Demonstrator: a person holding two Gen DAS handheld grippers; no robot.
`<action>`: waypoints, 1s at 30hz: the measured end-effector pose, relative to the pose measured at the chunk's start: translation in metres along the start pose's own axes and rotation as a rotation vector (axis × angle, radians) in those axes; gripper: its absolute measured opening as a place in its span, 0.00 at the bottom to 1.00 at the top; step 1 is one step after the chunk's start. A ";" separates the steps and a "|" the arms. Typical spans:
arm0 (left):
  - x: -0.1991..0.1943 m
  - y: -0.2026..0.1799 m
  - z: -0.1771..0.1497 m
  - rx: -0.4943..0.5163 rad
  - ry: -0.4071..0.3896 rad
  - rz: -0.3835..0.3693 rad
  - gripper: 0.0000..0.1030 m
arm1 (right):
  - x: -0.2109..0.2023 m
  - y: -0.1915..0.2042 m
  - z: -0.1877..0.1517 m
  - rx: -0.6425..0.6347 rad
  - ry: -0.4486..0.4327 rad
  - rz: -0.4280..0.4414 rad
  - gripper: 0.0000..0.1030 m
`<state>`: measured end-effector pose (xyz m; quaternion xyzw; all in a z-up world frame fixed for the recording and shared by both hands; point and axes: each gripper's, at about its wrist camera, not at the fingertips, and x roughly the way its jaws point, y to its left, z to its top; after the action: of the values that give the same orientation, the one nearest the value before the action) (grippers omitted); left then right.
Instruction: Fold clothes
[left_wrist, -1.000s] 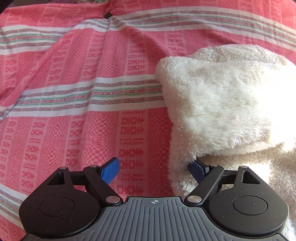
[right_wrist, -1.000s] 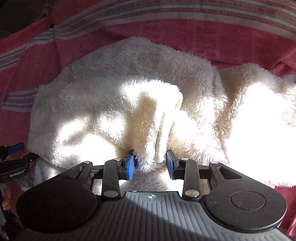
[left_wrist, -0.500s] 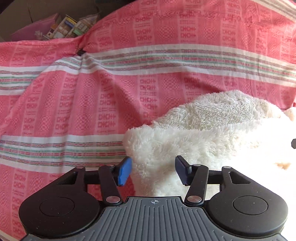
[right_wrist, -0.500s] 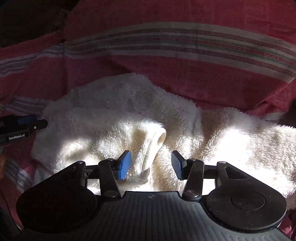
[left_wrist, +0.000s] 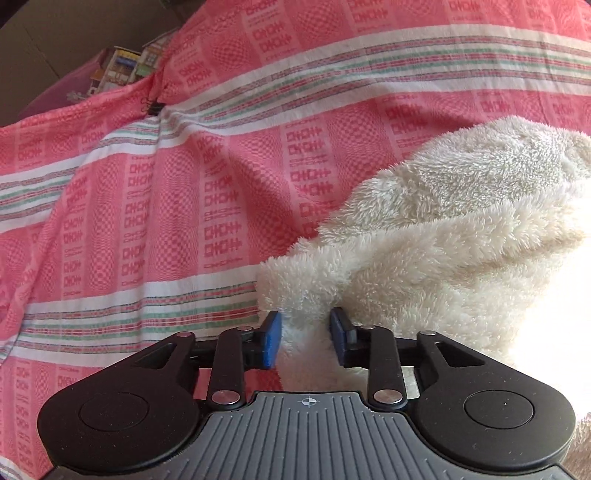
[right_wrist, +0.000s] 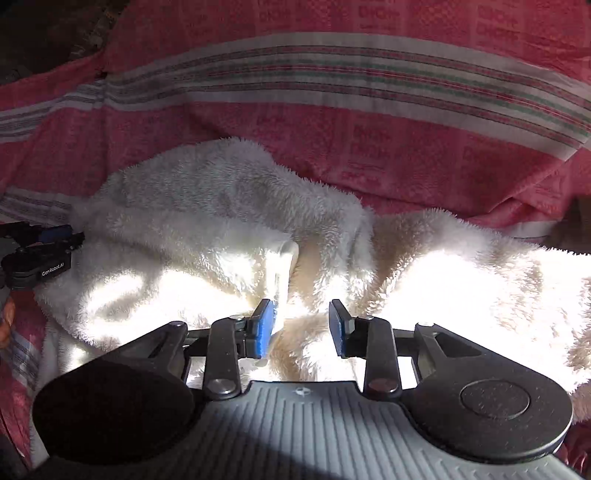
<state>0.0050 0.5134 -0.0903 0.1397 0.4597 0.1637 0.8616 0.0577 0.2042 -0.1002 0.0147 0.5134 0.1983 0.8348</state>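
Observation:
A cream fleece garment (left_wrist: 443, 258) lies bunched on the pink striped bedspread (left_wrist: 147, 221), filling the right half of the left wrist view. My left gripper (left_wrist: 304, 339) is shut on its near left edge, with fleece packed between the blue pads. In the right wrist view the garment (right_wrist: 221, 206) spreads across the middle, partly in bright sun. My right gripper (right_wrist: 301, 328) is open over it; a folded cuff (right_wrist: 286, 258) runs down to the left fingertip (right_wrist: 264, 325). The left gripper (right_wrist: 48, 243) also shows at that view's left edge.
The bedspread (right_wrist: 369, 129) covers the whole surface and rises at the back. A black clip (left_wrist: 155, 108) pinches it at the far left. Beyond it sit colourful boxes (left_wrist: 122, 70). Part of a hand (right_wrist: 5, 325) shows at the left edge.
My left gripper went from wide open beside the garment to shut on its edge and tilted up. My right gripper let go of the fold and drew back.

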 end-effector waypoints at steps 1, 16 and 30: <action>-0.009 0.003 0.000 -0.008 -0.029 0.021 0.72 | -0.012 -0.017 -0.007 0.029 -0.006 -0.035 0.42; -0.047 -0.101 0.030 0.064 -0.012 -0.214 0.52 | -0.076 -0.205 -0.089 0.526 -0.086 -0.360 0.64; -0.061 -0.066 0.026 0.052 -0.009 -0.176 0.71 | -0.081 -0.114 -0.024 0.295 -0.281 -0.146 0.09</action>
<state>0.0052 0.4261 -0.0569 0.1221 0.4704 0.0748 0.8708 0.0410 0.0664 -0.0687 0.1272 0.4150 0.0558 0.8992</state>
